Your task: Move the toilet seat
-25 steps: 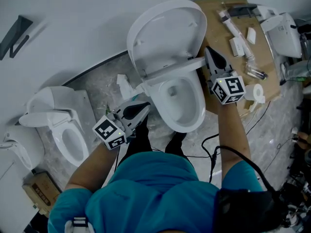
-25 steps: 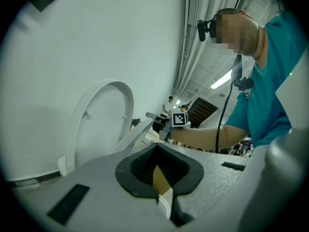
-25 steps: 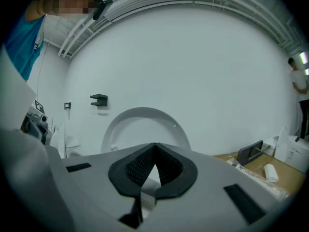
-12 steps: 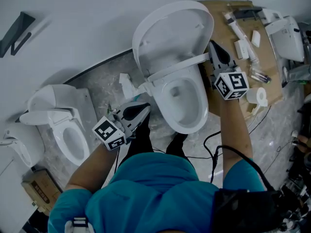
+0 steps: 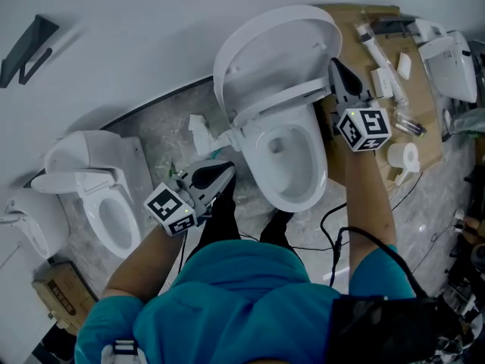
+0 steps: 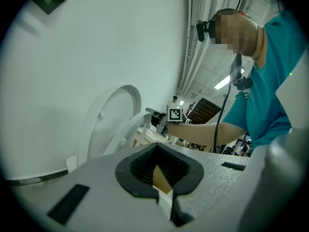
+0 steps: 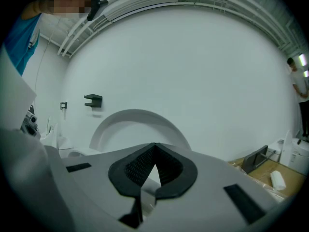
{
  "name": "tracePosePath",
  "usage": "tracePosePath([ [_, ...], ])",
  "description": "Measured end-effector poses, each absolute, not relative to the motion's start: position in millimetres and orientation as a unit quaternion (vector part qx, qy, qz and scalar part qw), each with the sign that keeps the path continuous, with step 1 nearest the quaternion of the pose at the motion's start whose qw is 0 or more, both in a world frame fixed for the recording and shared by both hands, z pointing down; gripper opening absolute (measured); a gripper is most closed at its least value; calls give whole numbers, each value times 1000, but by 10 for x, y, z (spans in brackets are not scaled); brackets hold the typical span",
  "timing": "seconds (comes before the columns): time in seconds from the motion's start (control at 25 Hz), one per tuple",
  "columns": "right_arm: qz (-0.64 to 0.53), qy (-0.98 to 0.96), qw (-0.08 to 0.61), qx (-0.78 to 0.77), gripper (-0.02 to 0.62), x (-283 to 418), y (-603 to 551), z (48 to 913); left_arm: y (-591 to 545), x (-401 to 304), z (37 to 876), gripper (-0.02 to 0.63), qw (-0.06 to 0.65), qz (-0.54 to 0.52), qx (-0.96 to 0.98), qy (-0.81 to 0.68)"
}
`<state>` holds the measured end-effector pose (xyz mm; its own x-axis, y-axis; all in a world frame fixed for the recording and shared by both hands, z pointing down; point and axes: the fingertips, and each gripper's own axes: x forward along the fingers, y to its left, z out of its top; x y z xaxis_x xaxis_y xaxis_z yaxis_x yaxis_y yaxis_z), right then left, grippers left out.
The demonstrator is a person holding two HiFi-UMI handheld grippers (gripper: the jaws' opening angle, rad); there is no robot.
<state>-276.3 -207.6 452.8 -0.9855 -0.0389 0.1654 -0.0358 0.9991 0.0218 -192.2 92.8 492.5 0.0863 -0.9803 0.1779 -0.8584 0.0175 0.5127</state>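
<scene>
White porcelain filled the middle of the head view: a toilet [image 5: 292, 192] stood against the pale wall with its lid [image 5: 269, 48] swung up and leaning back. The seat [image 5: 282, 99] was lifted off the bowl rim but lay short of the lid, so it showed as a tilted ring between bowl and lid, hinged at the back.

The right gripper [image 5: 336, 68] was held out at the toilet's right side, its black jaws pointing toward the wall and its tip up against the right edge of the raised seat and lid. Its own view showed the jaws pressed together at the tip, with nothing pinched between the pads and only the white arc of the lid beyond them. Its marker cube [image 5: 365, 130] sat over the person's wrist.

The left gripper [image 5: 226, 171] hung low at the toilet's left front, near the person's dark trouser leg and apart from the bowl. Its jaws were also closed tip to tip and held nothing; its view looked across at the seat, the lid and the other arm reaching in.

A second toilet [image 5: 106, 214] stood to the left, well apart, with a cardboard box [image 5: 64, 300] on the floor near it. To the right of the main toilet a cardboard sheet [image 5: 356, 29] lay on the grey marbled floor, strewn with small white and metal parts. A black bracket [image 5: 26, 48] was fixed to the wall at upper left, and black cables [image 5: 333, 230] trailed across the floor by the person's right arm.
</scene>
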Motion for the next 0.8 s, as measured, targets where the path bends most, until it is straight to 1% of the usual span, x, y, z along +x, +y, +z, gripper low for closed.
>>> tracePosePath([
  [0.8,-14,-997,77,25,-2,-3147,-2149,4544,1075,-2096,5001,3,260,-125,676,-678],
])
